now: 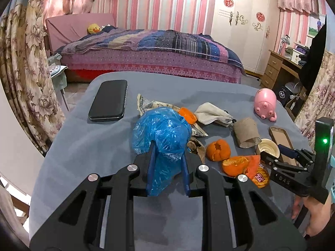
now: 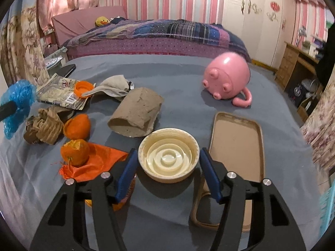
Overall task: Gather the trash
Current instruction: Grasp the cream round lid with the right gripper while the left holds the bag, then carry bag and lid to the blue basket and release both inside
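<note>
Lettering "DAS" on right hand-held gripper (image 1: 270,156); wrapper (image 1: 260,177) print unreadable

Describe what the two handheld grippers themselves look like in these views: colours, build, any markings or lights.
Both are black, angular linkage frames with silver round pivot bolts and flat blue pads on the fingers. The left gripper shows triangular cut-outs in its frame. The right gripper matches it; seen from the side in the left wrist view, its arm bears pale "DAS" lettering and its upright black body has a lit green lamp.
</note>
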